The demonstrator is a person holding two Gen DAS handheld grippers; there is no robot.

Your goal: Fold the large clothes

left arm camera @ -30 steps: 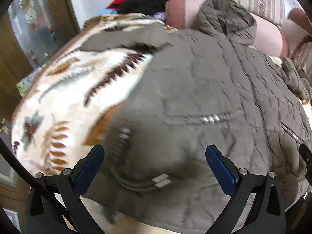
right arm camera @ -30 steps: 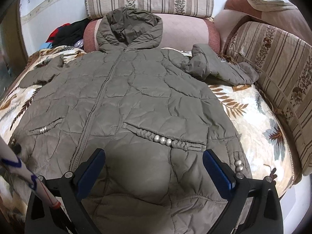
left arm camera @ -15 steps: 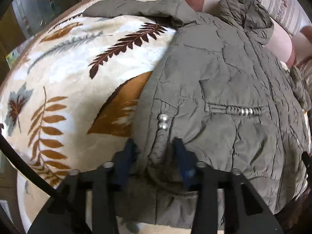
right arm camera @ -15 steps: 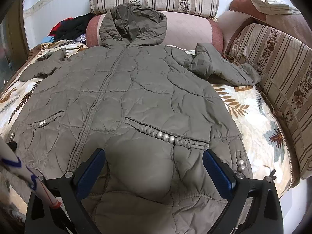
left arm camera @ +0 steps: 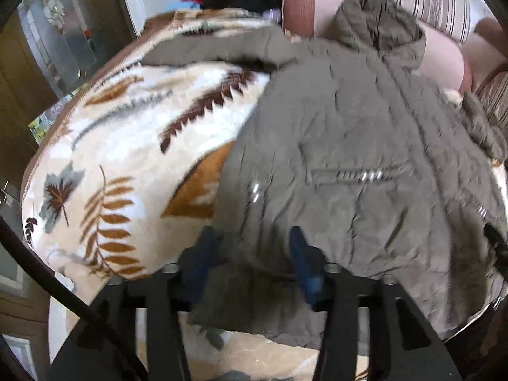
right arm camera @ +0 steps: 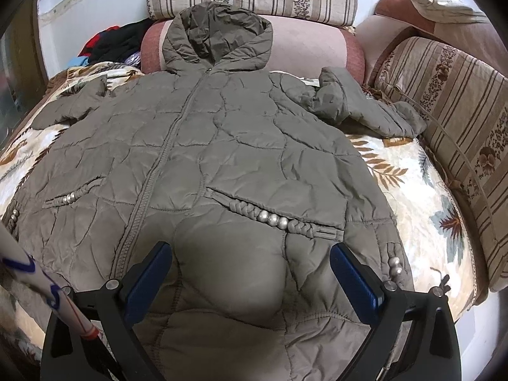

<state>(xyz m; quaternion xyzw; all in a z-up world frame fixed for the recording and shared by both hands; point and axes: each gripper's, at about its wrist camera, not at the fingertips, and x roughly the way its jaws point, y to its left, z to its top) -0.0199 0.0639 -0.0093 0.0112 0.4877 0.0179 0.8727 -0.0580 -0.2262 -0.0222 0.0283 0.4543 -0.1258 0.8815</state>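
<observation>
An olive-grey quilted hooded coat lies front-up on a leaf-patterned blanket, hood against the sofa back, one sleeve bunched at the right. My left gripper is shut on the coat's lower left hem corner and lifts it off the blanket. My right gripper is open and empty, hovering over the coat's lower front between the zipper and the right pocket.
Striped sofa cushions run along the back and right side. A pile of black and red clothes lies at the far left corner. A cabinet with glass doors stands to the left of the bed.
My left gripper closed on the coat's left hem corner and has pulled it up and back; the view is blurred by motion. My right gripper stayed open, drifting slightly forward.
</observation>
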